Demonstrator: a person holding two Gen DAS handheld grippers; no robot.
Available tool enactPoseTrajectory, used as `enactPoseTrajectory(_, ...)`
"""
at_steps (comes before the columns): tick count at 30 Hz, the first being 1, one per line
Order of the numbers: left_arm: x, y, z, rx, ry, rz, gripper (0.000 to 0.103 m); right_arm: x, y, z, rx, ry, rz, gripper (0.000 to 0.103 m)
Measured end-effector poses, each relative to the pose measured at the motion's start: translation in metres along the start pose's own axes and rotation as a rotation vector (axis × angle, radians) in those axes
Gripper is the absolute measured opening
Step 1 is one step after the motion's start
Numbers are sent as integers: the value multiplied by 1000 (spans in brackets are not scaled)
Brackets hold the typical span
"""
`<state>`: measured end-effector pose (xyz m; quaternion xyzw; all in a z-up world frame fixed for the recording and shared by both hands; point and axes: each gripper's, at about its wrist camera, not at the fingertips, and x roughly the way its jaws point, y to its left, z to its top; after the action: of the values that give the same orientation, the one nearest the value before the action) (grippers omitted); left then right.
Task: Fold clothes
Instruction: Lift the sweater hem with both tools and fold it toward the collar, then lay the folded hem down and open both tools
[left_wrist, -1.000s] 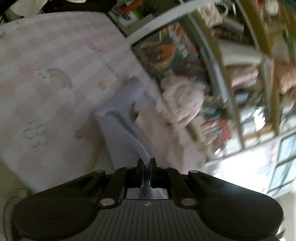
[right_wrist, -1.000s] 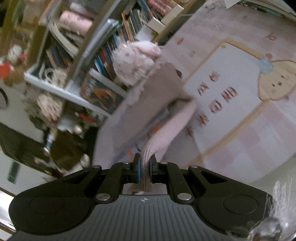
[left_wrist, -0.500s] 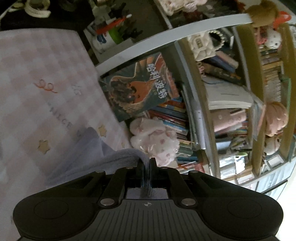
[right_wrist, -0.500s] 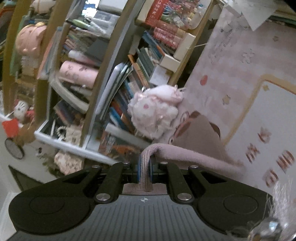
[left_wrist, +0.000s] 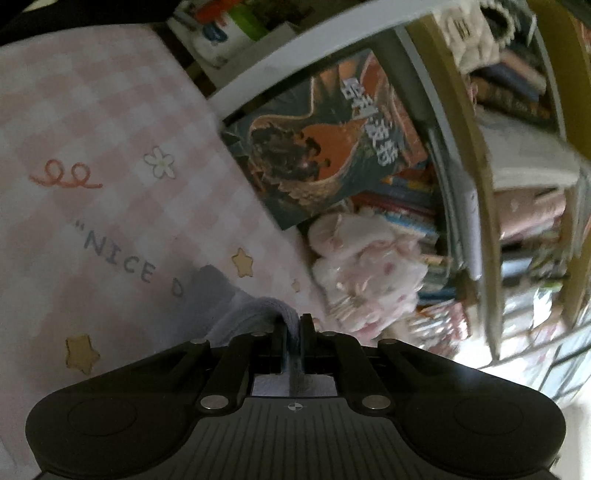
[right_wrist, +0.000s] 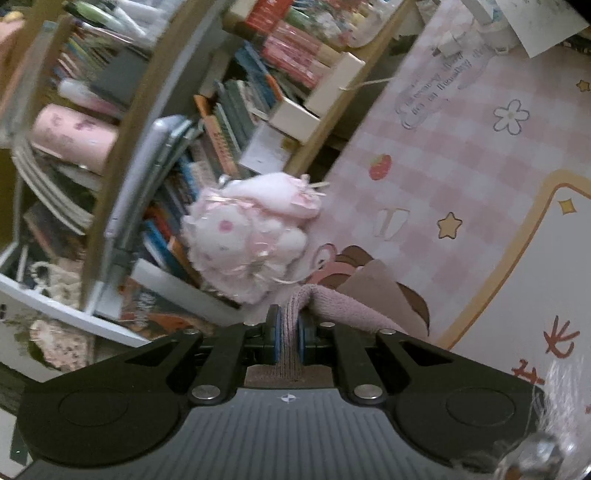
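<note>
A pink checked mat (left_wrist: 110, 122) printed with stars, flowers and the word "NICE" covers the surface. A pink plush toy (right_wrist: 255, 236) sits at the mat's edge, against the bookshelf (right_wrist: 155, 155). A knitted garment (right_wrist: 343, 302) lies on the mat just beside the toy.

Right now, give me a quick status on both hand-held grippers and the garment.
Left hand-held gripper shut on garment. Right hand-held gripper shut on garment too. Plush toy close ahead, by bookshelf.

The mat (left_wrist: 110, 122) was pink-and-white check with stars, flowers and grey "NICE". The garment (right_wrist: 343, 299) looked dusty pink. The plush (right_wrist: 251, 236) was white with pink dots.
</note>
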<state>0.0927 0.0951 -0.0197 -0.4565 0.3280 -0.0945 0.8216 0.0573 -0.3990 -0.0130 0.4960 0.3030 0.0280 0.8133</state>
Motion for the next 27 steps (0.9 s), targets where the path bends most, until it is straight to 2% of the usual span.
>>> enactPoseTrajectory(2,4,-3,3,42,21,22,13,7,-1,2,-5,9,-35,12)
enactPoseTrajectory(3,4,-5,5,64,23,41,24,9,0,3,-14,14,-56,17)
enactPoseTrajectory(4,3,-7,7,85,11,61,40,12,2,4,-24,18,-77,22)
enactPoseTrajectory(6,-5,-11,11,130,-36,93,56,10,7,3,-64,3,-79,36)
enactPoseTrajectory(9,-13,-16,15,227,-65,122,56,1,19,6,-183,-60,-99,44)
enactPoseTrajectory(12,-17,-20,13,347,-69,157,56,-4,29,6,-316,-78,-141,48)
enactPoseTrajectory(17,-6,-20,-12,529,-13,221,56,2,23,-16,-547,-18,-303,48)
enactPoseTrajectory(19,1,-16,-26,578,13,262,56,6,12,-27,-575,17,-355,48)
enactPoseTrajectory(23,15,-10,-48,642,72,323,52,12,-5,-43,-562,71,-395,44)
enactPoseTrajectory(24,18,-9,-52,658,88,333,41,13,-9,-46,-552,86,-396,33)
enactPoseTrajectory(25,21,-8,-55,669,107,337,21,15,-10,-48,-556,103,-393,24)
enactPoseTrajectory(27,22,-10,-52,638,124,334,5,16,-3,-53,-609,109,-391,8)
